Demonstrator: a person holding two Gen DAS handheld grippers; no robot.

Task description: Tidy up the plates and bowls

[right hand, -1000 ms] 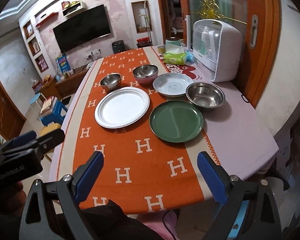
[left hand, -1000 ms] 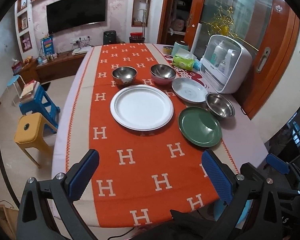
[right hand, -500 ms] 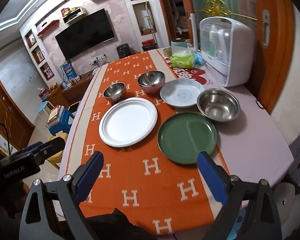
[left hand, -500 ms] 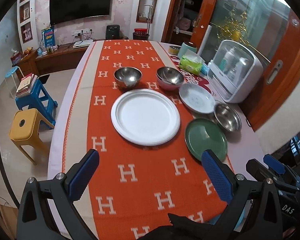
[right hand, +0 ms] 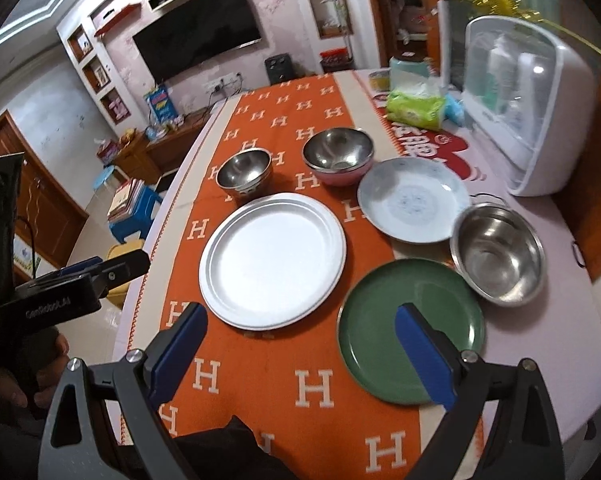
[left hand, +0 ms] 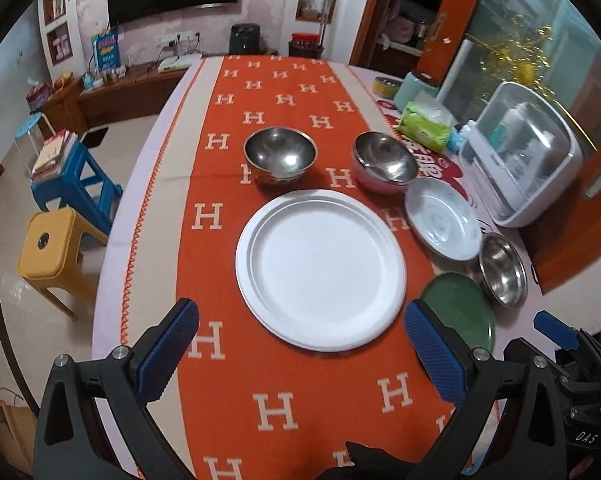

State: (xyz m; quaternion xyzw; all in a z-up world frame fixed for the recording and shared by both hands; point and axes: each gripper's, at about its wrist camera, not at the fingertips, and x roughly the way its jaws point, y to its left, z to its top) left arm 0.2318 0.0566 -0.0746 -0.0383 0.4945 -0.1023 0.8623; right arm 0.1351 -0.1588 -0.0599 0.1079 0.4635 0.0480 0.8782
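Right, the big white plate (left hand: 320,268) lies flat on the orange runner (left hand: 236,360), straight ahead of my left claw (left hand: 300,352). Behind it stand two steel bowls: a plain one (left hand: 280,156) on the left, and a pink-sided one (left hand: 384,162) on the right. Just beside the pink bowl sits a pale blue-patterned plate (right hand: 414,200), with its near rim close to a wide steel bowl (right hand: 498,254) on the bare pink tablecloth (right hand: 548,340). The green plate (right hand: 400,320) lies in front of those two, partly on the runner's edge and near the white plate without touching it.

My right claw (right hand: 300,348) hangs over the near table edge, its blue pads (right hand: 424,354) spread wide with nothing between them; one pad overlaps the green plate in view. My left claw is spread just as wide and carries nothing. A white lidded cabinet (right hand: 540,92) stands at the far right.
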